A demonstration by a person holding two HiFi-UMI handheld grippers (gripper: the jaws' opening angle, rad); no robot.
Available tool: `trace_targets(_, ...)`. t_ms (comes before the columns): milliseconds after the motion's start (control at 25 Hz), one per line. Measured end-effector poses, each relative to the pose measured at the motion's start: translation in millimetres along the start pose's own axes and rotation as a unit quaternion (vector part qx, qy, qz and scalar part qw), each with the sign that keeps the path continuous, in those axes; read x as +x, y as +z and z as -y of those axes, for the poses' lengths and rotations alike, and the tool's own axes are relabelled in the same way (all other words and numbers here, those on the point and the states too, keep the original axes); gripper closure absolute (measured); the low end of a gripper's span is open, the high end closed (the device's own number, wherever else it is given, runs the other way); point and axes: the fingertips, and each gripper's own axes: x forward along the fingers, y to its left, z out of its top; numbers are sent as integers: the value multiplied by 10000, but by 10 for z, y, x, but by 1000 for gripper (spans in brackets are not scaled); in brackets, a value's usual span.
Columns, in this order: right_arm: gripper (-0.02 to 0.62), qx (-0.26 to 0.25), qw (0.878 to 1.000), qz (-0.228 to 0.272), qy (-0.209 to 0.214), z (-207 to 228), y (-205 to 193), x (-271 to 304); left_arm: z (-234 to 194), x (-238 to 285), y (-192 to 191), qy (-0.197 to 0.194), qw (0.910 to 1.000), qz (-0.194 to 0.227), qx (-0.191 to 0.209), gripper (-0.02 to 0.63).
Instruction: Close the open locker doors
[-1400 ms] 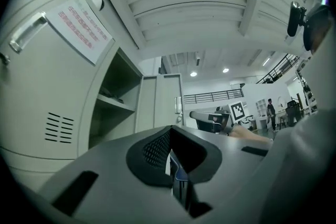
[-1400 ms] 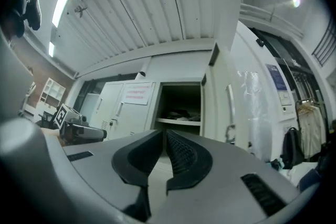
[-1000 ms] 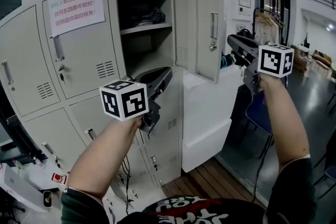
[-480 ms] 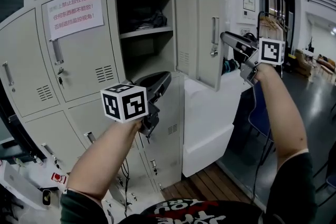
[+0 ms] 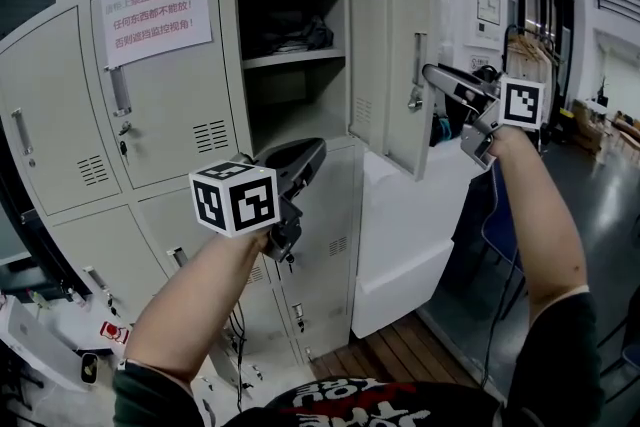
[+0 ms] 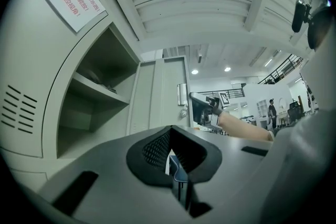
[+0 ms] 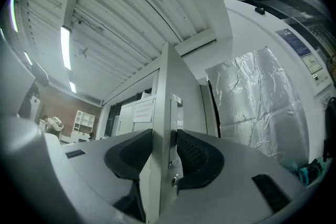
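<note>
The grey locker bank (image 5: 60, 145) bears a white notice (image 5: 160, 10) in red Chinese writing on a shut upper door. Beside it the open door (image 5: 395, 55) stands tall and upright, swung out rightward, with free room past its outer edge. That edge sits between the spread jaws of the right tool (image 5: 432, 75), which have just been opening. The left tool (image 5: 318, 150), pressed together and empty, hangs below the open compartment.

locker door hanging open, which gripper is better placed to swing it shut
Right. The right gripper has just opened its fingers and straddles the open door at its free edge. The left gripper sits lower, clear of that door.
</note>
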Motion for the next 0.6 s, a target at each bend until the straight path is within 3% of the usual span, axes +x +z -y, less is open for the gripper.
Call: trace_targets(600, 433, -169, 9959, -91, 880, -466, -106, 521, -194, -357, 117, 195, 9997, 97, 94, 603)
